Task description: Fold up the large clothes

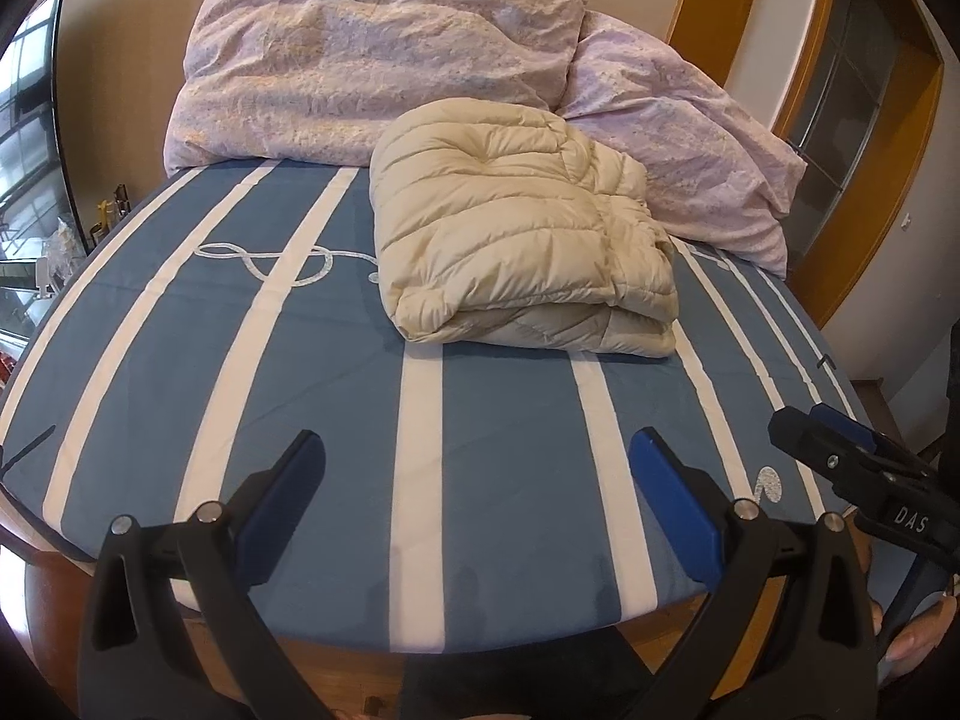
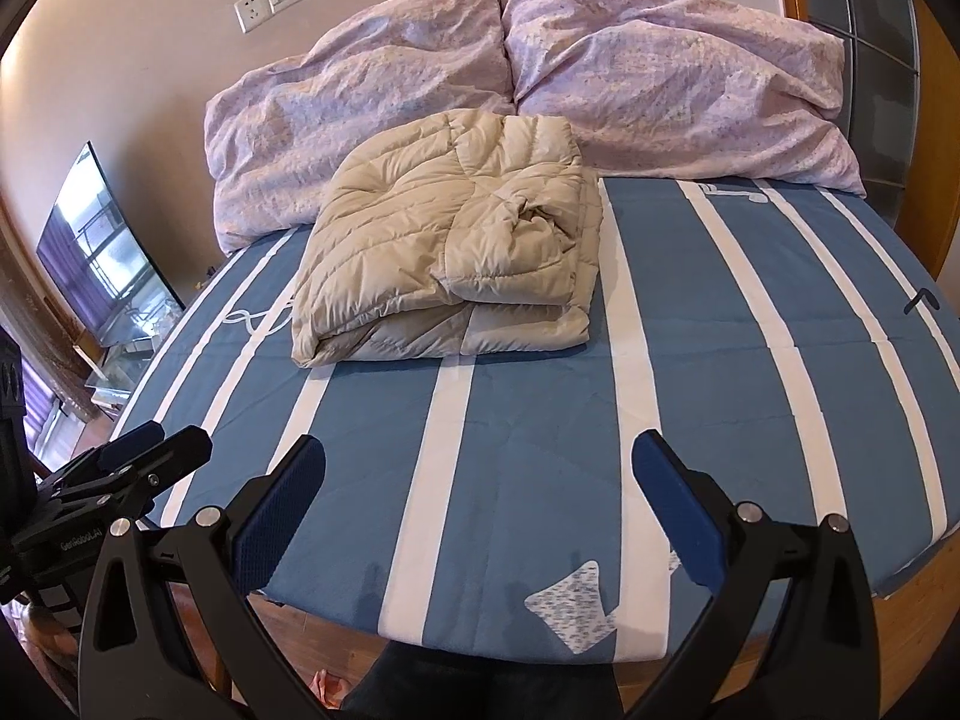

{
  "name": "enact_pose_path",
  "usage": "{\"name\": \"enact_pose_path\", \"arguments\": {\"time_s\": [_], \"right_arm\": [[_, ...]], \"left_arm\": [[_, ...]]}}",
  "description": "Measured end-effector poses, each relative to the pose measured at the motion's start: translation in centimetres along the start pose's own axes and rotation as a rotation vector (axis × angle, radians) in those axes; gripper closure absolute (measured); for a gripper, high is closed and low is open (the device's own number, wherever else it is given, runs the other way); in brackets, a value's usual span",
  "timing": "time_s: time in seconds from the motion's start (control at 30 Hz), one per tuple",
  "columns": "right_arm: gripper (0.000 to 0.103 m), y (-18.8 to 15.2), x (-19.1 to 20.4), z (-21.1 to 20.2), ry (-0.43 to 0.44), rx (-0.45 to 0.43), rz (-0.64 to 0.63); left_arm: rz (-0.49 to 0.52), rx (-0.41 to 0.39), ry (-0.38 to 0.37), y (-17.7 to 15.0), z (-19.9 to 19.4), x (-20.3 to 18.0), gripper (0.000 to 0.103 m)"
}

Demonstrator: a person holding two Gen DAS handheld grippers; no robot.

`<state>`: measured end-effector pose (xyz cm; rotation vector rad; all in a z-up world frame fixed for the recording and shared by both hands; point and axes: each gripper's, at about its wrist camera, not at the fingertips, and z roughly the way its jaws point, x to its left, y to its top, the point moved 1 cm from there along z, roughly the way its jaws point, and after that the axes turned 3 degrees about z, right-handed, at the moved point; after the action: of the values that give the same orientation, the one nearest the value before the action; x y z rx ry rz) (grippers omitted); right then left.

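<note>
Both the left gripper (image 1: 477,468) and the right gripper (image 2: 480,468) are hovering with jaws spread wide and empty near the bed's foot, well short of the folded beige quilted jacket (image 1: 522,228) lying mid-bed (image 1: 180,360) just before the pillows (image 1: 360,54), so the person is probably best off checking the bundle is compact before withdrawing.

Left gripper (image 1: 477,462) and right gripper (image 2: 480,462) side by side, jaws wide apart, seemingly level.

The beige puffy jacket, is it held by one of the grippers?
No, the folded beige jacket lies alone on the striped bed, and both grippers are open and empty.
</note>
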<state>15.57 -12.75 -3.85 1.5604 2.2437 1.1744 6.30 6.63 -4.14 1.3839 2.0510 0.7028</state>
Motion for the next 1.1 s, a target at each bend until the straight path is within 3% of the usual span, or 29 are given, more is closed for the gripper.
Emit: {"name": "enact_pose_path", "arguments": {"time_s": [1.1], "right_arm": [[0.001, -0.08, 0.4, -0.04, 0.017, 0.009, 0.001]], "left_arm": [[-0.009, 0.001, -0.049, 0.33, -0.18, -0.26, 0.002]]}}
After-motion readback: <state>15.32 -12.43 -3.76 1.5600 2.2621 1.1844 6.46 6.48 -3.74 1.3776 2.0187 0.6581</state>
